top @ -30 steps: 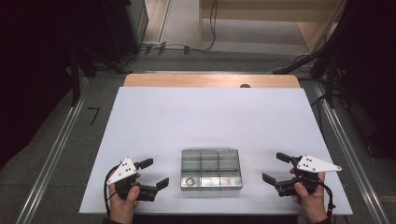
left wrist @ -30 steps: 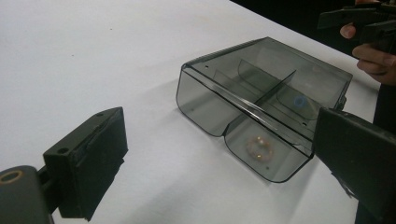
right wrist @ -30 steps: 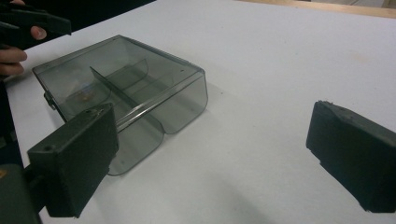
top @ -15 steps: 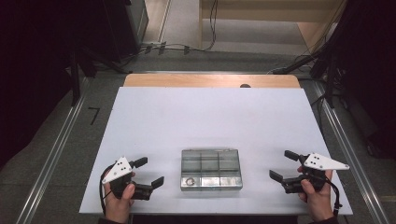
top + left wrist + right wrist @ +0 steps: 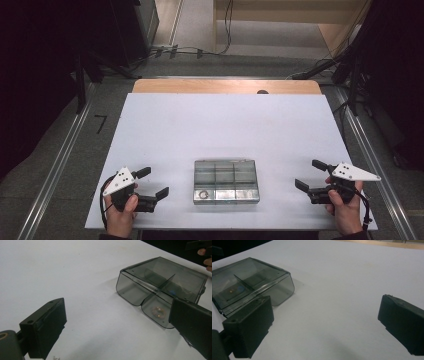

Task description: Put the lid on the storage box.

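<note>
So far nothing is grasped — both the left gripper (image 5: 151, 191) and right gripper (image 5: 316, 176) sit spread on the white worktop (image 5: 225, 130), flanking the untouched, lidded smoky clear-plastic compartment box (image 5: 226, 181).

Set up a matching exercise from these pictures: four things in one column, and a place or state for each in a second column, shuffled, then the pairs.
Things
1. left gripper
2. right gripper
3. compartment box
4. small ring

Places or states
A. lies in the box's near-left compartment
B. open, near the table's near-right corner
C. clear and lidded, sits between the two grippers
D. open, near the table's near-left corner

Pairs: 1-D, 2-B, 3-C, 4-A
</note>
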